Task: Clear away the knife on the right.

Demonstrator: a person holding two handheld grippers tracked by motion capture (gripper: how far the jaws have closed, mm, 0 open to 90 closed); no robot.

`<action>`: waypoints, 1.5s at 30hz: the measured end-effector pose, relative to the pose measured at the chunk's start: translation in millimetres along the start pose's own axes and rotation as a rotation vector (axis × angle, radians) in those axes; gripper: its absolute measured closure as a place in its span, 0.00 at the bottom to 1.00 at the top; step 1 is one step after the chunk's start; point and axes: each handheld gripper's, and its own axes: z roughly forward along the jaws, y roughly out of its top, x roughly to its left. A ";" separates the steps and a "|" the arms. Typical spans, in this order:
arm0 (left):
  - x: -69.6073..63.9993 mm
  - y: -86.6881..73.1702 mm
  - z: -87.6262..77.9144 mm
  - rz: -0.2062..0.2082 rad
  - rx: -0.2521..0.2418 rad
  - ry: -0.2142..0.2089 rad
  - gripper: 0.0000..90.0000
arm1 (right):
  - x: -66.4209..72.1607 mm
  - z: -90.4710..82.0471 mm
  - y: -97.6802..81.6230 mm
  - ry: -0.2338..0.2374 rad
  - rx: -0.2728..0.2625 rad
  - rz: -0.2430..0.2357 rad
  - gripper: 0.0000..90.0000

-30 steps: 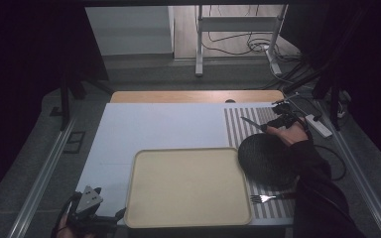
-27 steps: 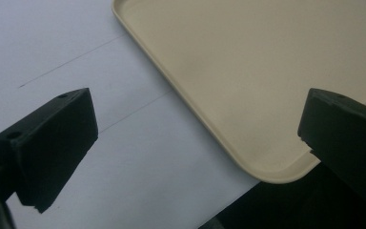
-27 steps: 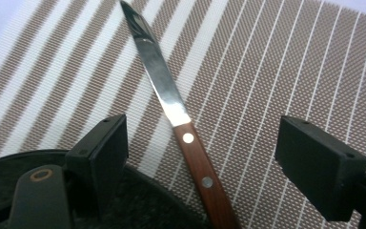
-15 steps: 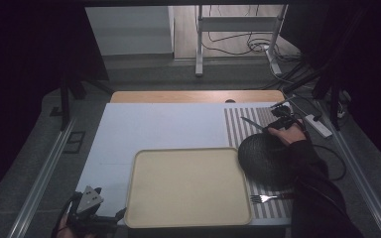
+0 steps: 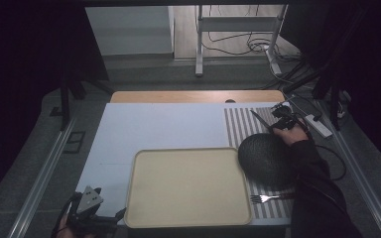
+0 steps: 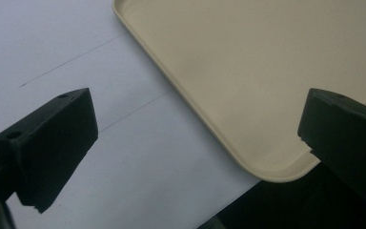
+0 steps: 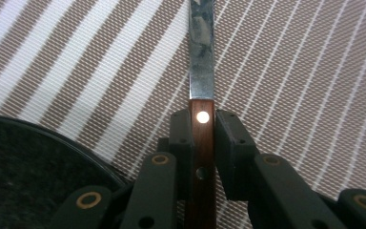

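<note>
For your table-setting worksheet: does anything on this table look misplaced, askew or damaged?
Nothing looks damaged or spilled. The knife lies slanted across the striped placemat beyond the dark plate, gripped at its wooden handle by the right claw. The fork lies crosswise at the mat's near edge.

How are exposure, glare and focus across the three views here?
High view: dim, surroundings nearly black, the tray and table readable. Right gripper view: sharp and evenly lit, a bright glare spot on the knife handle's rivet. Left gripper view: well lit but soft, with the near jaws dark, featureless shapes.
</note>
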 end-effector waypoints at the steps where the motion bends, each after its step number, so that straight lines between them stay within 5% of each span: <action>1: 0.3 -0.2 -0.2 -0.003 -0.002 -0.001 0.00 | -1.7 -1.2 -1.1 -0.020 0.002 -0.008 0.87; 16: 0.6 -0.1 -0.4 -0.008 -0.003 -0.001 0.00 | -19.2 -28.8 -13.8 -0.009 -0.075 0.086 0.87; 24: 0.8 -0.1 -0.6 -0.009 -0.005 -0.001 0.00 | -3.5 -39.6 -14.7 0.010 -0.102 0.081 0.87; 45: 1.9 -0.3 -1.0 -0.016 -0.014 -0.007 0.00 | 59.9 -50.3 -19.0 0.086 -0.123 -0.021 0.87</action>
